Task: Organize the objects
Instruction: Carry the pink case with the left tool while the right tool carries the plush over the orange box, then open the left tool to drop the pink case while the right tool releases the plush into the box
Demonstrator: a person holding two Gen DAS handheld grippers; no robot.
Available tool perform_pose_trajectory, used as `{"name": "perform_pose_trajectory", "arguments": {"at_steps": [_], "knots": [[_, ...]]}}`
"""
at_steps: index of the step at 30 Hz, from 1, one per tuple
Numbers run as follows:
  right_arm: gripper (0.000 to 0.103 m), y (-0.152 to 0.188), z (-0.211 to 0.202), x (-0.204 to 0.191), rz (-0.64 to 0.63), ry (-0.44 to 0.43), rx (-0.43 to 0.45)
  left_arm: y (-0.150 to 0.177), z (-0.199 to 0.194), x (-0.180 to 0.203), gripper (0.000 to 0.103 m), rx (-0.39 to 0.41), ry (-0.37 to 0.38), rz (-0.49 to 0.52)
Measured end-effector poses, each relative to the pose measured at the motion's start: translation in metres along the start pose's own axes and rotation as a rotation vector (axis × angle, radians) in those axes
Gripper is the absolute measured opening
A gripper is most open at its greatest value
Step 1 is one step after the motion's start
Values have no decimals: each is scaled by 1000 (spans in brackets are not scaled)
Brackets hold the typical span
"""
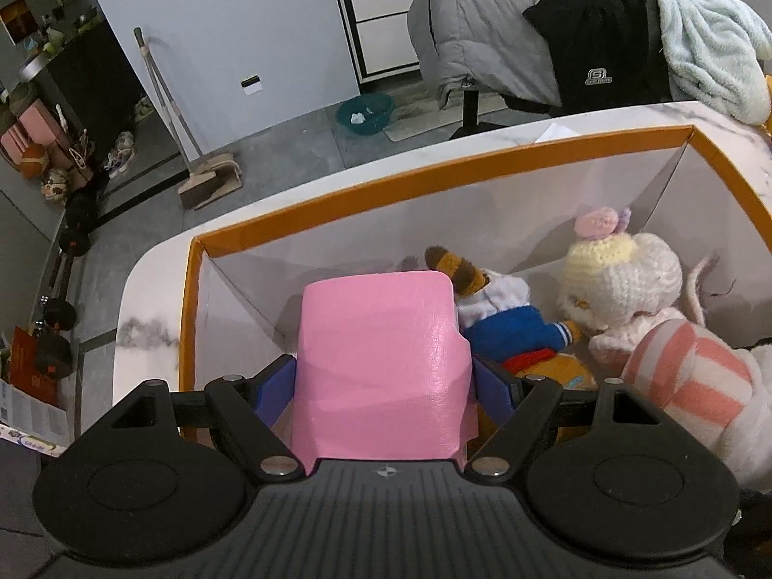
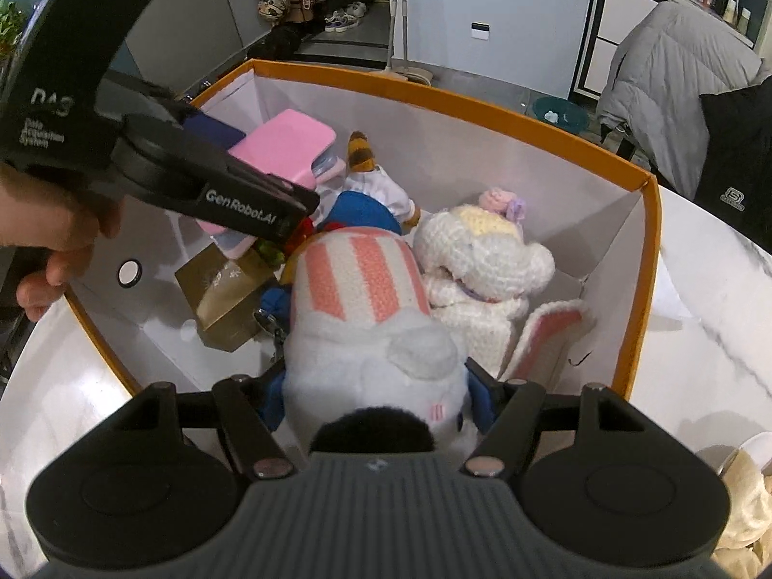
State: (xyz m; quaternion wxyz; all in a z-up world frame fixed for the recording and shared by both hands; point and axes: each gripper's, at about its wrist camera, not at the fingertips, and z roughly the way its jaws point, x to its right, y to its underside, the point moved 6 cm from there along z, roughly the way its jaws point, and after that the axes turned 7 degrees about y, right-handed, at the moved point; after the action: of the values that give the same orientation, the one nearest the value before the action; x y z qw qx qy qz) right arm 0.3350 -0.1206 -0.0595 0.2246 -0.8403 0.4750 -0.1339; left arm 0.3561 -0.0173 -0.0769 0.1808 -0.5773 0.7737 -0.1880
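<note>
My left gripper (image 1: 381, 386) is shut on a pink case (image 1: 381, 362) and holds it over the left end of an orange-rimmed white box (image 1: 337, 205). In the right wrist view the left gripper (image 2: 270, 169) and the pink case (image 2: 284, 142) hang above the box's (image 2: 649, 251) left side. My right gripper (image 2: 376, 400) is shut on a white plush toy with pink stripes (image 2: 366, 318), inside the box. A tiger plush in blue and white (image 1: 511, 318) and a crocheted white doll (image 1: 627, 280) lie in the box.
A gold box (image 2: 227, 289) lies on the box floor at the left. The box stands on a white marble table (image 2: 714, 337). A chair with jackets and a towel (image 1: 579, 38) stands behind the table. A cream cloth (image 2: 743, 521) lies at the right.
</note>
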Motion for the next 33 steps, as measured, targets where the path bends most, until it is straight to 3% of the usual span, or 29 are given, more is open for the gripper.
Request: {"name": "perform_pose_trajectory", "arguments": {"at_steps": [8,12,18,26,33], "knots": [[73,0,-2,-3,6,11,2,3,3,2,93,-22,-30,31],[80,-4,-11,-3,4,14,41,2,2,3,93,-19,-1,15],[80,-12,-30,7,42,11,97,0,-6,-4,93,12,22,-37],[80,-10,-36,12,49,13,107,-16,-41,-13,94,172,3,-72],[80,-3,-46,5,21,25,111,-7,-64,-15,94,195,6,-59]]}}
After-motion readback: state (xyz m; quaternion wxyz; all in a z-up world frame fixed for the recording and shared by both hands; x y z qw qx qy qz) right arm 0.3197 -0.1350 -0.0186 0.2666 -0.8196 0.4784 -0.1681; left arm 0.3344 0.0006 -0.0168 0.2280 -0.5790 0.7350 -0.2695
